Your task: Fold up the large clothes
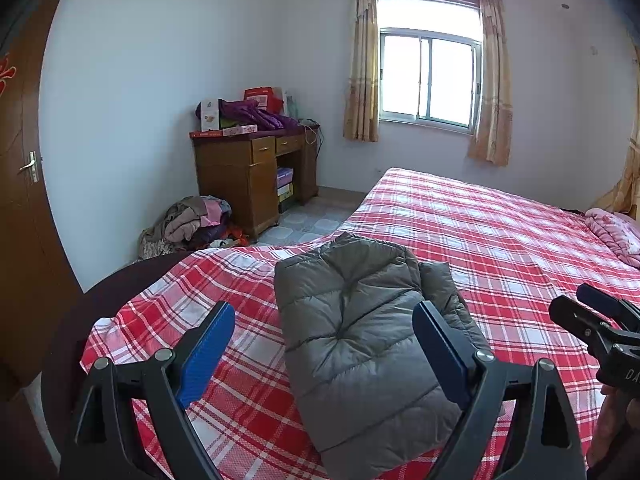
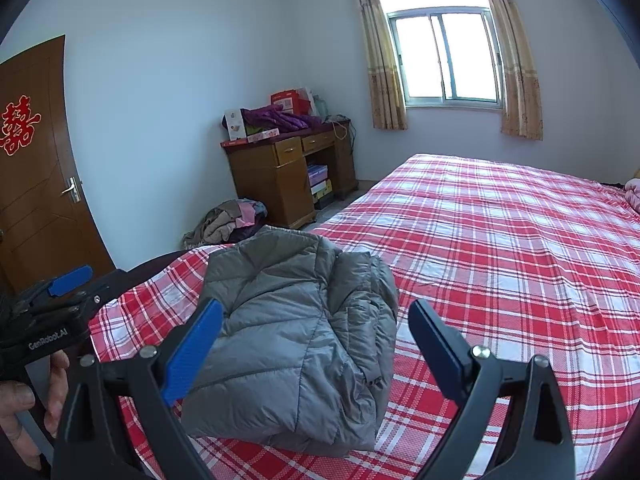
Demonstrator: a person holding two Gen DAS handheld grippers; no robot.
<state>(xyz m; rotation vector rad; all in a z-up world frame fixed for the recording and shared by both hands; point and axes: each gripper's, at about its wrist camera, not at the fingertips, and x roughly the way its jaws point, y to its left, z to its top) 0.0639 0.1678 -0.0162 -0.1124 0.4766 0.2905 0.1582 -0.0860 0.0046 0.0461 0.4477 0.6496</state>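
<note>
Left wrist view: grey padded jacket [image 1: 360, 336] lies folded on the bed [image 1: 500, 240], left gripper [image 1: 324, 344] and right gripper [image 2: 316, 344] both wide open and empty; next, set it aside.

Only the folded grey jacket [image 1: 360, 344] blocks the near left bed [image 1: 500, 240] corner; rightward and farther, the checked sheet lies open.

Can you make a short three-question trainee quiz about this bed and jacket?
1. True or false: the grey puffer jacket lies folded on the plaid bed sheet.
2. Is the left gripper open or shut?
3. What lies on the floor beside the wooden desk: A) pile of clothes, B) suitcase, C) chair?

Key: 1 true; 2 open; 3 A, the pile of clothes.
</note>
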